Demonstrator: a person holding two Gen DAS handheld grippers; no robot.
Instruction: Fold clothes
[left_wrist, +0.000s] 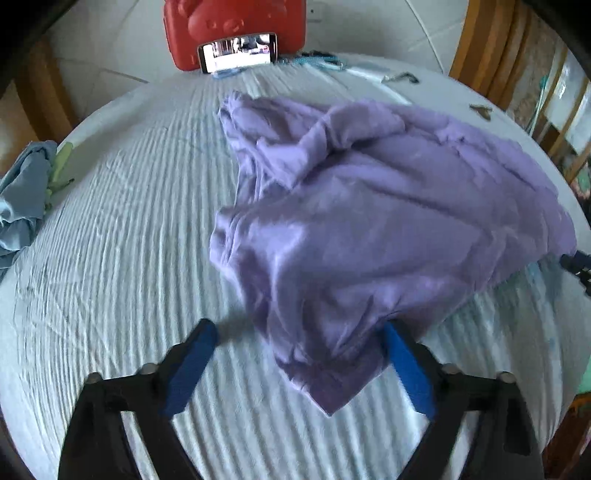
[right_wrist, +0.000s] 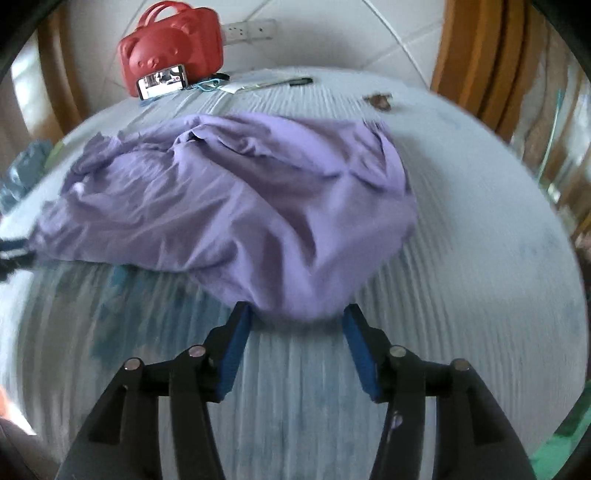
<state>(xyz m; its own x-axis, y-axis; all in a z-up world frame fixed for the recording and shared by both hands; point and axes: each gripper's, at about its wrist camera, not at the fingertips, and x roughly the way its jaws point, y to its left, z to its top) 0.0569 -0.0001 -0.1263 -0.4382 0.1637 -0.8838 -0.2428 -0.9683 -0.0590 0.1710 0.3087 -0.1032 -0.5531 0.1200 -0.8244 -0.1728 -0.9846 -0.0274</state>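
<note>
**Purple garment crumpled on the ribbed white cover**

I see a white ribbed cover (left_wrist: 110, 240) filling both views, with pale tiled wall at the top of the frames and wooden trim (right_wrist: 476, 55) upper right. The purple garment (left_wrist: 369, 221) lies rumpled at centre frame. My left gripper (left_wrist: 299, 332) is spread wide, a garment corner lying between its blue pads, nothing pinched. My right gripper (right_wrist: 295, 314) is also wide apart, tips at the cloth's near edge, holding nothing. A red bear-shaped case (right_wrist: 170, 44) with a phone (right_wrist: 162, 83) leaning on it sits upper left; blue cloth (left_wrist: 22, 199) bunches at the left edge.
</note>
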